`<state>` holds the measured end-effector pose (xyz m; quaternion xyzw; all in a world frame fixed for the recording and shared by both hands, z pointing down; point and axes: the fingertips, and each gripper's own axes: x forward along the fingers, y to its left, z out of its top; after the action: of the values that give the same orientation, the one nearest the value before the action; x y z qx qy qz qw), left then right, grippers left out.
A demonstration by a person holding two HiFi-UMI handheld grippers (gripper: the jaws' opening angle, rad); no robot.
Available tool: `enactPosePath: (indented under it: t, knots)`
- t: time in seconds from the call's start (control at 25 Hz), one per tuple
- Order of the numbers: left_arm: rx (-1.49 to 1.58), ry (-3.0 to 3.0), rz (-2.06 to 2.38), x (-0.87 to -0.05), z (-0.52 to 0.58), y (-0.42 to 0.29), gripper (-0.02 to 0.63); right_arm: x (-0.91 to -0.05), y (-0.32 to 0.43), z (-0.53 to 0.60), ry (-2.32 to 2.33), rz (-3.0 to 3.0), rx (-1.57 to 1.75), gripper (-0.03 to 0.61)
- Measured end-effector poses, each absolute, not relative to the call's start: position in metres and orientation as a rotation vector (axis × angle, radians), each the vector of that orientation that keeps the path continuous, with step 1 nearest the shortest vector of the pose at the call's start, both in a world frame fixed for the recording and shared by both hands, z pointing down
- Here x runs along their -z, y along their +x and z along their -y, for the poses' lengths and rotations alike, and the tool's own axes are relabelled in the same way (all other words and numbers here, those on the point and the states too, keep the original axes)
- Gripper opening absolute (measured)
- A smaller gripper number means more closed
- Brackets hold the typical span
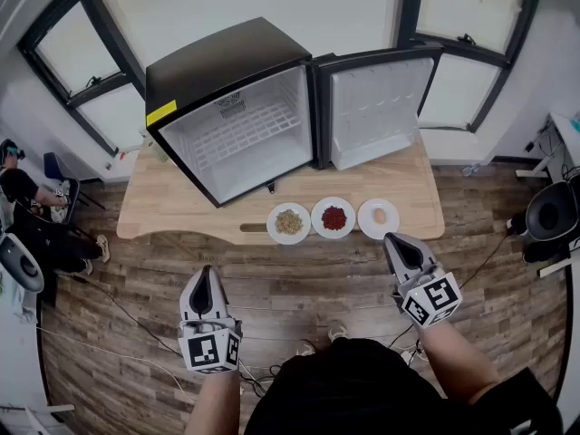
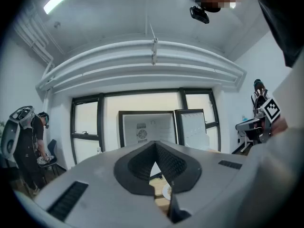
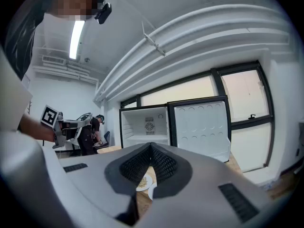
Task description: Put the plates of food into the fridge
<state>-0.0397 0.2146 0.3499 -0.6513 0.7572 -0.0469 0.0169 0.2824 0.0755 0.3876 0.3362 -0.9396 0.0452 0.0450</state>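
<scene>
You are holding the left gripper [image 1: 205,277] and right gripper [image 1: 400,243] clenched on nothing, short of the table [image 1: 181,211]. Beyond the fingertips, three plates [image 1: 316,221] are sitting in a row before the open fridge [image 1: 227,71]; the rightmost plate [image 1: 364,218] is carrying perhaps an egg.

Plates [image 1: 333,217] in a row on table [image 1: 159,211], beyond fingertips of left gripper [image 1: 206,275] and right gripper [image 1: 396,241]; nearest the right's. Fridge [image 1: 236,107] behind plates, door [image 1: 376,107] at its right.
</scene>
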Motion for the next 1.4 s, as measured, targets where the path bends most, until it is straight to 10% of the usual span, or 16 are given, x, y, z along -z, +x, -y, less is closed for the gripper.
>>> enactPosePath:
  t: [1.4]
  knots:
    - [0.152,-2.050,-2.210,-0.329,-0.093,-0.075,0.005,-0.413,0.287,0.023,1.244,2.809,-0.208,0.023]
